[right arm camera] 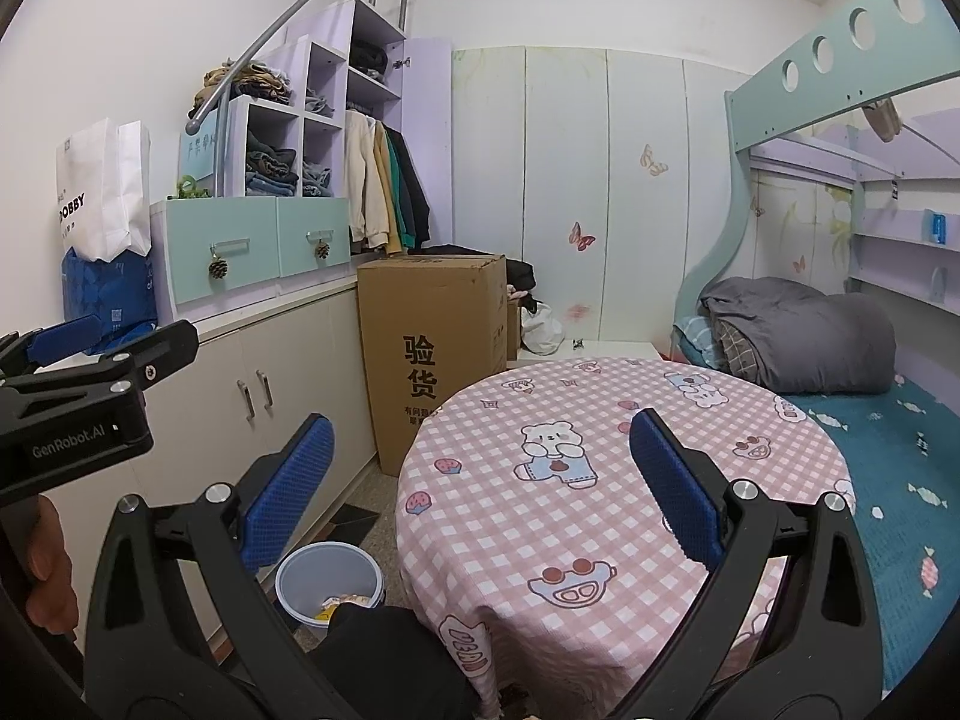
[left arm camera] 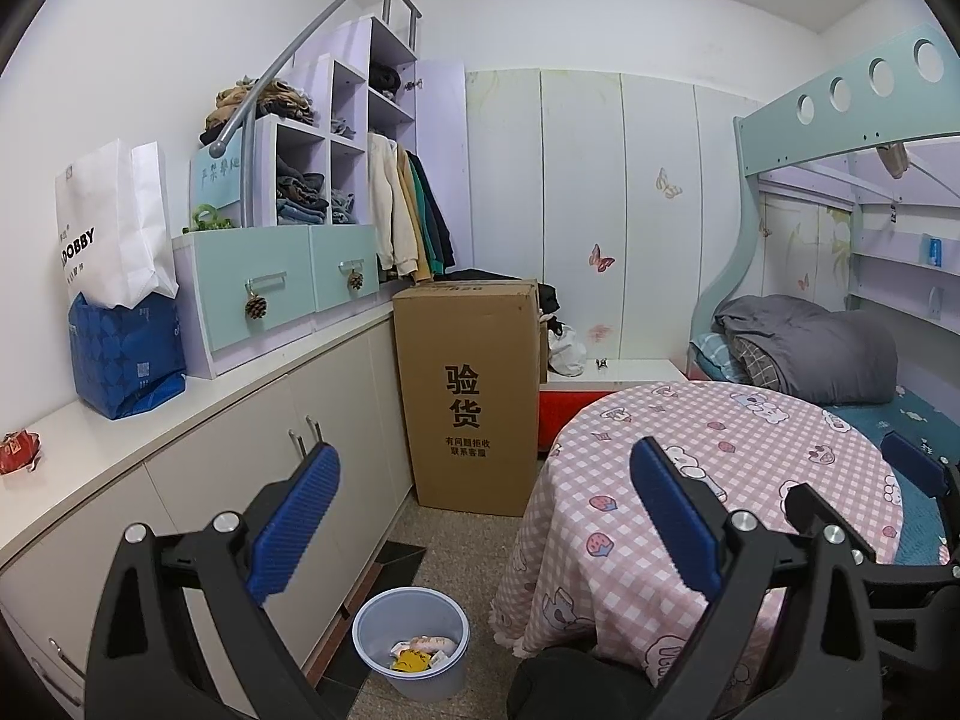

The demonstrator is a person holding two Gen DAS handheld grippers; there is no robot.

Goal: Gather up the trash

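Note:
A grey-blue bin [left arm camera: 411,642] stands on the floor between the cabinets and the round table; yellow and pink wrappers [left arm camera: 417,654] lie inside it. In the right wrist view the bin [right arm camera: 329,582] shows low at the left, partly hidden by a dark knee. A red crumpled wrapper [left arm camera: 18,451] lies on the white counter at the far left. My left gripper [left arm camera: 486,516] is open and empty, held above the bin and the table's edge. My right gripper [right arm camera: 480,480] is open and empty over the table. The left gripper [right arm camera: 66,354] also shows at the left edge of that view.
A round table with a pink checked cloth [right arm camera: 600,468] fills the middle. A tall cardboard box [left arm camera: 471,390] stands against the white cabinets [left arm camera: 336,456]. Bags [left arm camera: 120,312], drawers and shelves of clothes sit on the counter. A bunk bed [right arm camera: 870,432] lies to the right.

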